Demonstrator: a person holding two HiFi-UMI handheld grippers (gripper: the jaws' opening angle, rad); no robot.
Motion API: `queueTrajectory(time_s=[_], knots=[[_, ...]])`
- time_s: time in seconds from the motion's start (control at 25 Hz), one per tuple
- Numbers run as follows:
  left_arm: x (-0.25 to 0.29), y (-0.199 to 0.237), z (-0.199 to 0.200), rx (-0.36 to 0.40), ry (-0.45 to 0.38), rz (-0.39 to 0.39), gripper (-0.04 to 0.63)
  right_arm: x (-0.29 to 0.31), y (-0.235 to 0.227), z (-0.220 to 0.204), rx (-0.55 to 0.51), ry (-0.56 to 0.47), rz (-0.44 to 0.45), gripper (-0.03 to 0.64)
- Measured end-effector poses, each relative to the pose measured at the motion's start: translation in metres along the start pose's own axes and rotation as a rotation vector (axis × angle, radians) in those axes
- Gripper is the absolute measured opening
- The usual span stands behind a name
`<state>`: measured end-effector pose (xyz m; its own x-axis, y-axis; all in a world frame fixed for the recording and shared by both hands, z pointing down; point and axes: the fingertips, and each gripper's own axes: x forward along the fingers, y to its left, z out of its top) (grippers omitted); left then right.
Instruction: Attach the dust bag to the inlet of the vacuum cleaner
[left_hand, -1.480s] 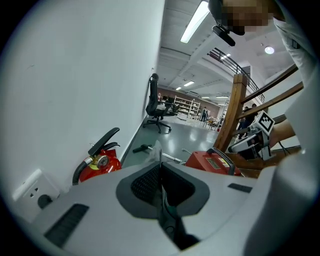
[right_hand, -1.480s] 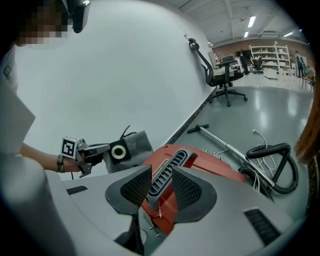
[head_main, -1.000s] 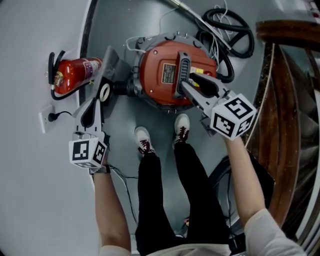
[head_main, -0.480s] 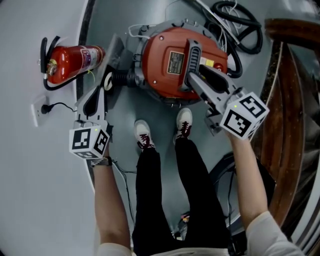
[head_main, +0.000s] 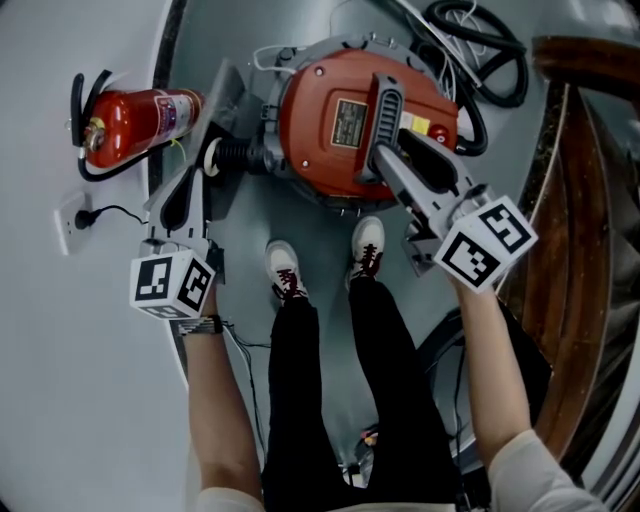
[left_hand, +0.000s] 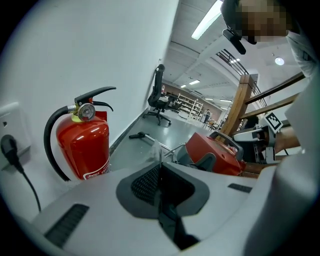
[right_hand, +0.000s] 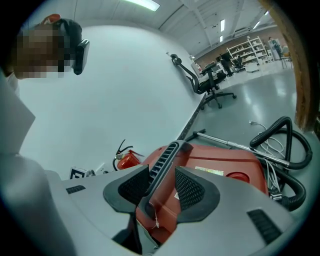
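Contact is close: the dust bag (head_main: 226, 104), pinched in the left gripper's (head_main: 200, 176) shut jaws, sits just left of the vacuum cleaner's (head_main: 335, 150) inlet (head_main: 240, 157), while the right gripper's (head_main: 378, 166) jaws, just opened wide, straddle its handle (head_main: 386, 105).

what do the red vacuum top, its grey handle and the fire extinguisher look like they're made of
Vacuum top: likely moulded plastic, semi-gloss red with soft highlights. Handle: grey plastic, matte, ribbed with slots. Fire extinguisher: probably painted metal, glossy red with crisp reflections.
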<state>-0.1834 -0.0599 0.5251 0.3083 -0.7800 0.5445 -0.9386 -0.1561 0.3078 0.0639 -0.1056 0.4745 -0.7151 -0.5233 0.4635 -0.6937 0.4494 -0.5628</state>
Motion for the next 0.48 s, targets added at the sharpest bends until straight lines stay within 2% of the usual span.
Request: queueTrajectory(time_s=[0.24, 0.48], knots=[[0.0051, -0.005, 0.0012, -0.027, -0.012, -0.008, 0.012, 0.0008, 0.0001, -0.0002, 0.005, 0.001, 0.012, 0.163], [0.0052, -0.0096, 0.0007, -0.05, 0.003, -0.05, 0.009, 0.0004, 0.0001, 0.0024, -0.013, -0.011, 0.008, 0.164]])
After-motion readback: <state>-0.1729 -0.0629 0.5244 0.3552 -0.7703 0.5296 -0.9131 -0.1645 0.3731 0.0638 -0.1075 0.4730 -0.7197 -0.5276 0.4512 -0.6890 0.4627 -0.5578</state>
